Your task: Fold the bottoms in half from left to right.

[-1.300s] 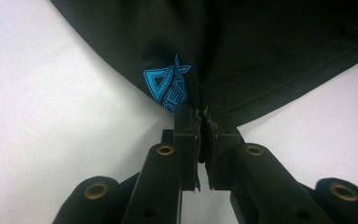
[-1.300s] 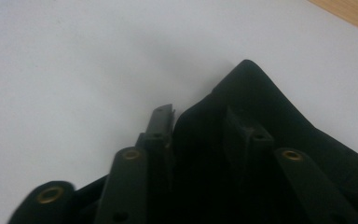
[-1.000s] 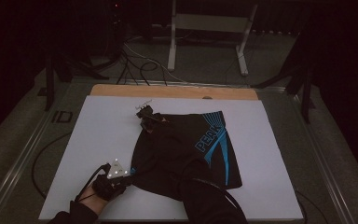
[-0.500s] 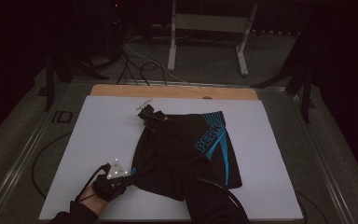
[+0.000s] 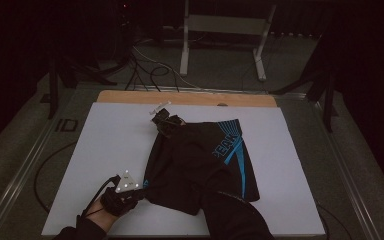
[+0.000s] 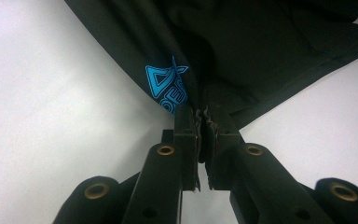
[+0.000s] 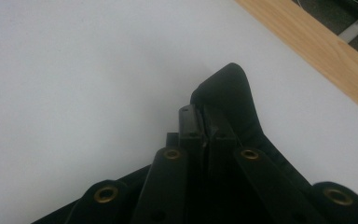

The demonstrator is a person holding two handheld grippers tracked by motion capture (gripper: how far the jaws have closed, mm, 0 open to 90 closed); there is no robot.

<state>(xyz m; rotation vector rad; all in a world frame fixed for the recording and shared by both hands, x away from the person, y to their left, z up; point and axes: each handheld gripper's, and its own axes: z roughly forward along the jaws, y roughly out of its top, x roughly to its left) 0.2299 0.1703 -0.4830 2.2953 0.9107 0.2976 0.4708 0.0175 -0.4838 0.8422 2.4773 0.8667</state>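
Note:
Black shorts (image 5: 195, 160) with a blue logo (image 5: 230, 142) lie spread on the white table top (image 5: 110, 145). My left gripper (image 5: 141, 186) is at the near left and is shut on the shorts' near left corner. In the left gripper view the jaws (image 6: 204, 116) pinch the black cloth (image 6: 261, 42) beside a small blue logo (image 6: 165, 86). My right gripper (image 5: 161, 119) reaches over the shorts to their far left corner. It is shut on that folded edge (image 7: 233, 93), with its tips (image 7: 204, 116) closed tight and a little above the table.
A wooden strip (image 5: 190, 98) borders the table's far edge. Beyond it on the dark floor stand a metal frame (image 5: 225, 25) and loose cables (image 5: 150, 70). A metal rail (image 5: 25, 170) runs along the table's left side.
My right gripper has lifted slightly and shifted right with the far corner of the shorts, and the cloth has drawn tauter. The left gripper has stayed put.

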